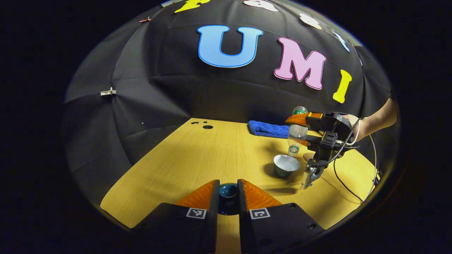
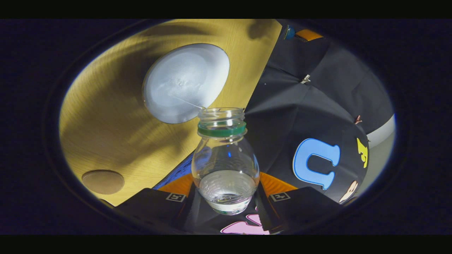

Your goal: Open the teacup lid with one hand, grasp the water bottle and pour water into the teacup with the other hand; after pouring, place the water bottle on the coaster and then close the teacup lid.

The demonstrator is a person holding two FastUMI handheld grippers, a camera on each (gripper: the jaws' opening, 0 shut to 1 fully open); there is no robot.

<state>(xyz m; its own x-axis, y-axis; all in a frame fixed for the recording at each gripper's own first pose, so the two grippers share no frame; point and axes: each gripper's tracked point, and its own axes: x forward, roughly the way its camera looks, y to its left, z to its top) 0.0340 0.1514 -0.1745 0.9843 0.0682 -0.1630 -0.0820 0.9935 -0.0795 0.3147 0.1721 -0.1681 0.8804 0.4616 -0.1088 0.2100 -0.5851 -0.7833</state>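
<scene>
Pouring in progress: right gripper (image 2: 226,197) has both fingers clamped on the water bottle (image 2: 226,165), tipped neck-down over the open teacup (image 1: 286,165), a thin stream running from the mouth to the water surface in the right gripper view. Left gripper (image 1: 228,194) is nearly closed around the dark teacup lid (image 1: 228,191), held above the desk (image 1: 197,165), though actual finger contact looks likely but isn't clear. Round coaster (image 2: 102,181) sits on the desk near the teacup; blue towel (image 1: 268,128) lies at the back edge.
</scene>
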